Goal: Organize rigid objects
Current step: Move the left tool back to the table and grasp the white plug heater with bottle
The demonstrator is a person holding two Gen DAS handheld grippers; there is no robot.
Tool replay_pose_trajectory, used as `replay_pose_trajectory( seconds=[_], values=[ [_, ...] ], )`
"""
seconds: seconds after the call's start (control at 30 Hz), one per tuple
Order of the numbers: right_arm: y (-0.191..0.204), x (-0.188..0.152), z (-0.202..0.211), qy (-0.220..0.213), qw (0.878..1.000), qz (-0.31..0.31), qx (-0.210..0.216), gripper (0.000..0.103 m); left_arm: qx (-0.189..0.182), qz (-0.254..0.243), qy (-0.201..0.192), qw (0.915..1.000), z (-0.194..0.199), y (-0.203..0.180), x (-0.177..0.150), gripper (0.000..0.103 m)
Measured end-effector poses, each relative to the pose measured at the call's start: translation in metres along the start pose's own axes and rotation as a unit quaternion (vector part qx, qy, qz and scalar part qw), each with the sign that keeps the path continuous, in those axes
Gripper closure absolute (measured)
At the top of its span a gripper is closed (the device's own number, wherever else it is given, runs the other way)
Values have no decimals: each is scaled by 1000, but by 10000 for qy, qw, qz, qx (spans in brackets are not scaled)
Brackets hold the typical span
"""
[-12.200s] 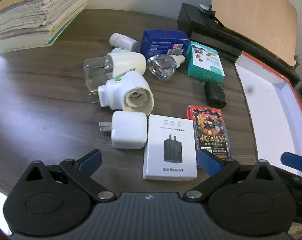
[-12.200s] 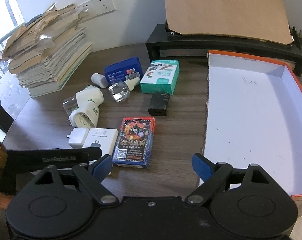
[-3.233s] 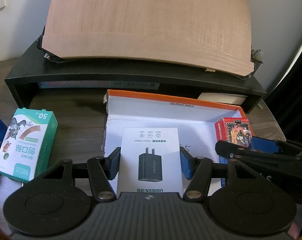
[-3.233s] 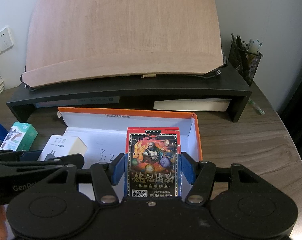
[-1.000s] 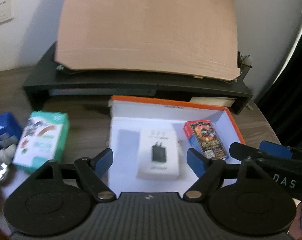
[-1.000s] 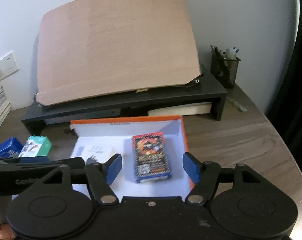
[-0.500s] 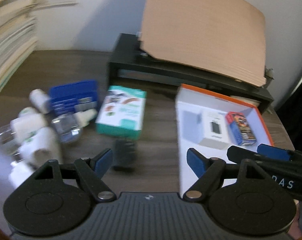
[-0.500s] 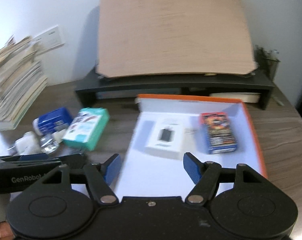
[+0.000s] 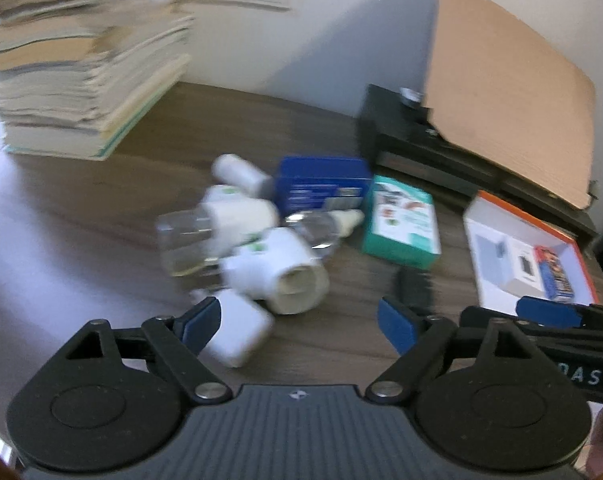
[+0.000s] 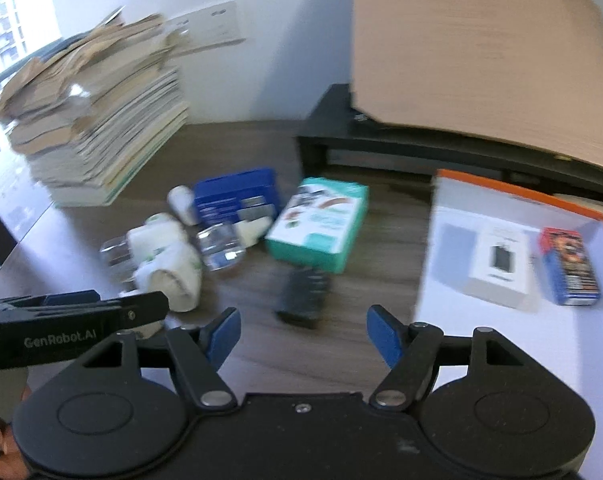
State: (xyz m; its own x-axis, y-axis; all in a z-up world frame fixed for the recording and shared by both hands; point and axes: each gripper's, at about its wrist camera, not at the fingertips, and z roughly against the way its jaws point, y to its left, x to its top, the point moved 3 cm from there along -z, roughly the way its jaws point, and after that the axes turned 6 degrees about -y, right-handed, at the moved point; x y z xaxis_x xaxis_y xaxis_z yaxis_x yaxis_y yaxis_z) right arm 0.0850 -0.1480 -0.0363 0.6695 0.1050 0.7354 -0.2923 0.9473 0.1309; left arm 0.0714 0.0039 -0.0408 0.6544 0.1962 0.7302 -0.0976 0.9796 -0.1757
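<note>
Both grippers are swinging away from the orange-rimmed box (image 10: 513, 194), where the white charger carton (image 10: 499, 266) and the card pack (image 10: 569, 270) are now lying side by side, and are facing the loose pile on the table (image 9: 101, 248) again. The left gripper (image 9: 299, 322) is empty, its jaws spread and opening wider; the right gripper (image 10: 301, 330) is likewise empty and opening.

Just past the left gripper's blue fingertips (image 9: 199, 322), the white plug cube (image 9: 237, 330) is sitting closest, with the round white plug-in (image 9: 279, 276) and the clear bottles behind it, touching in a clump. Ahead of the right gripper, the small black adapter (image 10: 303, 294) is lying alone, near the teal carton (image 10: 319, 222) and the blue carton (image 10: 237, 196).

Judging from this, the sensible move is taking the nearest single items first. Each gripper should be squaring up to flat sides and coming down without nudging the clump, since the round pieces would likely roll.
</note>
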Motion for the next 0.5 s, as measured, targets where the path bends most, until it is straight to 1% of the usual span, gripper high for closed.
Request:
replay_pose_trajectory(
  seconds=[0.1,0.2,0.27,0.37,0.5],
  values=[
    [17,-1,-9,84,9999,81,90,20,126,114,-12,9999,0,25,2,15],
    [31,-2,-18,131,9998,97,136,20,207,118,-61,9997,-3,46,9,11],
    [39,-2,-21,142,9998,98,142,20,232,-24,-85,9997,-8,55,13,9],
    [46,-3,-26,169,9998,57,91,19,173,-277,-73,9994,-21,64,22,8],
    [49,-4,-30,179,9998,-56,-76,20,54,-639,-11,9979,-46,68,32,8]
  ],
)
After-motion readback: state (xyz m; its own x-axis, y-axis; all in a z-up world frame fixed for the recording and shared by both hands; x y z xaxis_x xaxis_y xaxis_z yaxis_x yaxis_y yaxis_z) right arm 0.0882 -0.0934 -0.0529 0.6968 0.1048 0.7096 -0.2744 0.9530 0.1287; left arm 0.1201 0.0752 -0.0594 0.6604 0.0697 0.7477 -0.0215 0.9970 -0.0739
